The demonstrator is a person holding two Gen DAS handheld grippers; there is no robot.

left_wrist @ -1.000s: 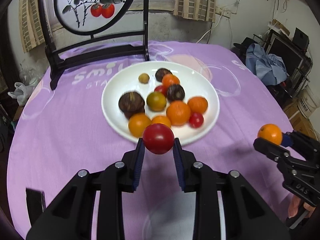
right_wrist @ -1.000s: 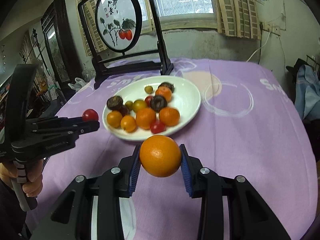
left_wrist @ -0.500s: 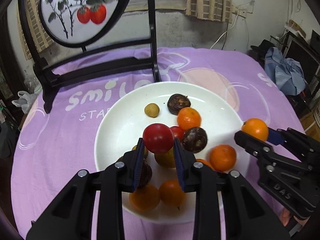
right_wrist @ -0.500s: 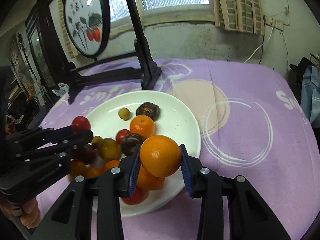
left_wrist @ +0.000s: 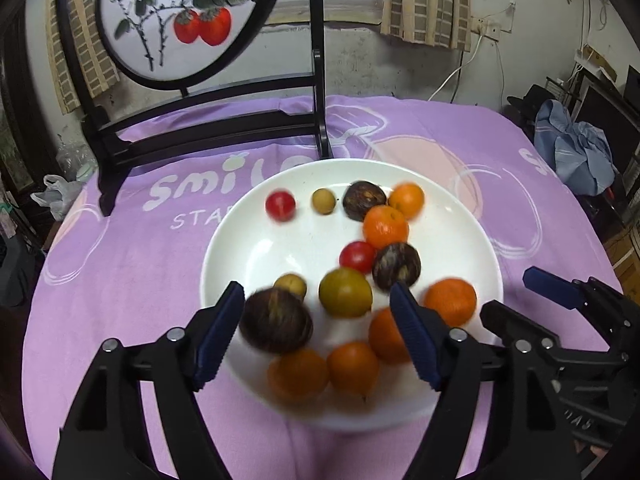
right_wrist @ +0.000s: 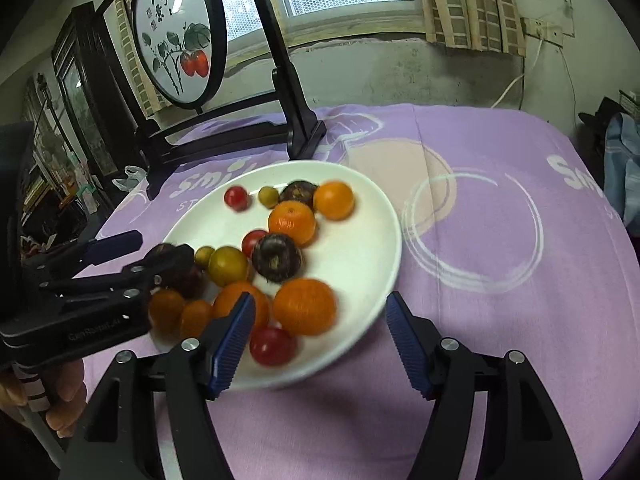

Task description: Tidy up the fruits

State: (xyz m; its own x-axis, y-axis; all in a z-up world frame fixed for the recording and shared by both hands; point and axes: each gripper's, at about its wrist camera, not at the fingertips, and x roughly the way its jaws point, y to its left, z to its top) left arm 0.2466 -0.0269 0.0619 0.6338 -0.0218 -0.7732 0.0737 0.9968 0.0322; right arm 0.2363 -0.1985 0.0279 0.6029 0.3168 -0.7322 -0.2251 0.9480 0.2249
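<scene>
- The left gripper (left_wrist: 316,332) hangs over the near half of the white plate (left_wrist: 240,248); its jaws are opening and stand wide, gripping nothing.
- Seen between its blue pads (left_wrist: 218,336) are fruits lying lower down on the plate: a dark brown round fruit (left_wrist: 276,324) next to the left pad, a yellow-green one (left_wrist: 345,292) at the middle, and oranges (left_wrist: 354,366) along the near rim.
- The right gripper (right_wrist: 320,340) is over the plate's near right edge, its jaws also opening and empty; a red tomato (right_wrist: 273,345) and a large orange (right_wrist: 305,306) lie on the plate just ahead of its left pad.
- At the far side of the plate a small red tomato (left_wrist: 280,205) sits alone, well apart from both grippers, and an orange (left_wrist: 407,200) rests against a dark fruit (left_wrist: 363,200); both are blurred.
- The plate stands on a purple printed tablecloth (left_wrist: 120,272); behind it is a black wooden stand with a round painted screen (left_wrist: 176,20).
- In the right wrist view the left gripper's body covers part of the dark fruit and the left rim, and fingers of the hand (right_wrist: 60,396) holding it show at the lower left edge.
</scene>
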